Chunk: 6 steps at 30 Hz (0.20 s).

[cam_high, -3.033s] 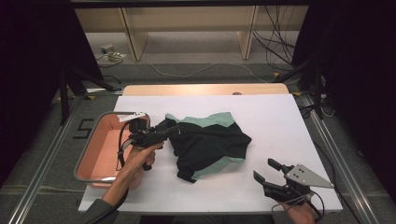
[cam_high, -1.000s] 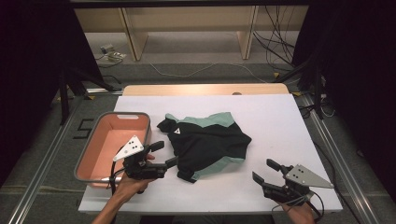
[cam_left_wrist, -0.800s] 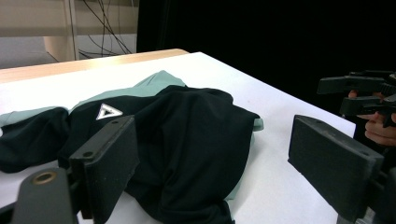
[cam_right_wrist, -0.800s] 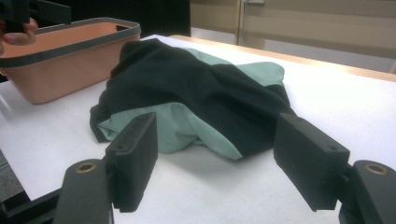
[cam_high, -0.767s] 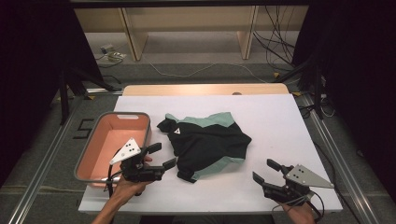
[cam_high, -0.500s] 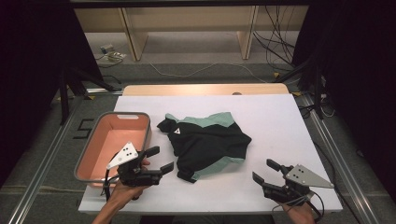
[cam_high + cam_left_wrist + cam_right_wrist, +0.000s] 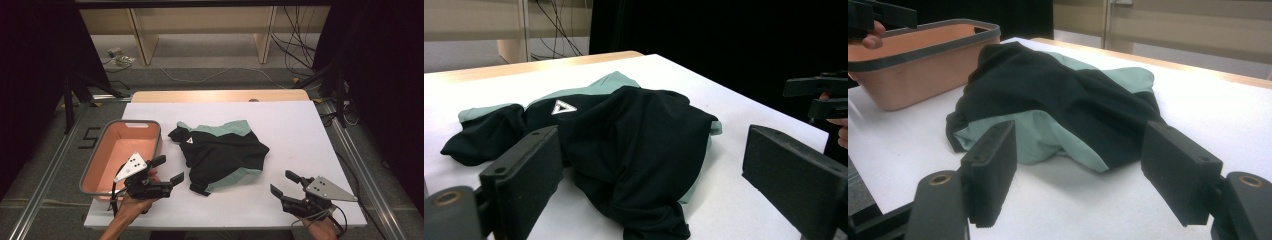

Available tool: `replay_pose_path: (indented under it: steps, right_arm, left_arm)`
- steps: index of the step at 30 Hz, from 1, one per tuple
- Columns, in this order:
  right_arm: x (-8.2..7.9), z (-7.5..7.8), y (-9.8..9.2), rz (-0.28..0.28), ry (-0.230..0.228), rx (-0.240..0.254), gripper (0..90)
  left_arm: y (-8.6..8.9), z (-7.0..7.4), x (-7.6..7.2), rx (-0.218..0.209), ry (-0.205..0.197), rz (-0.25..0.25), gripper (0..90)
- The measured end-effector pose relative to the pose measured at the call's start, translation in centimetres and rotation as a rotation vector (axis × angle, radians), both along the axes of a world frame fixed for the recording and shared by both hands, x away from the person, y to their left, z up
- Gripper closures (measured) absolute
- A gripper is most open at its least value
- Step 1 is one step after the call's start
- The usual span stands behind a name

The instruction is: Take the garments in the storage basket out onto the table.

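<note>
Currently a crumpled black and green shirt [image 7: 220, 155] is lying in the middle of the white counter [image 7: 300, 130], bunched into a loose heap with a small white triangle mark [image 7: 189, 141] facing up near its far left end. Just left of the shirt, a pink tub [image 7: 102, 167] with a grey rim is sitting on the counter, close beside the cloth but not touching it.

At the near left corner of the shirt, the left tool [image 7: 166, 169] is hovering level in a hand [image 7: 131, 206], pointing toward the cloth. Its jaws have just been opening and are standing spread, with nothing between them; in the left gripper view [image 7: 651, 165] the shirt is lying just beyond the two black pads, not pinched.

Well to the right of the shirt, near the counter's front edge, the right tool [image 7: 285, 182] is resting low with its jaws also spread wide and empty. In the right gripper view [image 7: 1078, 165] the green underside of the shirt is showing ahead of the pads, apart from them, with the tub standing behind the shirt's left side.
</note>
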State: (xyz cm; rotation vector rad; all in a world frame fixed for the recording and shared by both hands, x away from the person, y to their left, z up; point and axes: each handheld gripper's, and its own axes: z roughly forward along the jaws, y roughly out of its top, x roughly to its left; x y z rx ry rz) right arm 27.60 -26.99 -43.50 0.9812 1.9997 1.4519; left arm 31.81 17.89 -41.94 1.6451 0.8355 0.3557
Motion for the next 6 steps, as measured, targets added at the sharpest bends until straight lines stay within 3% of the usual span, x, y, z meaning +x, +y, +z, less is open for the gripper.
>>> replay_pose_path:
  steps: [6]
  right_arm:
    - [-0.01,0.00,-0.02,0.000,-0.003,0.002,31.1]
  left_arm:
    - [-0.28,-0.11,-0.03,0.015,-0.002,-0.012,6.8]
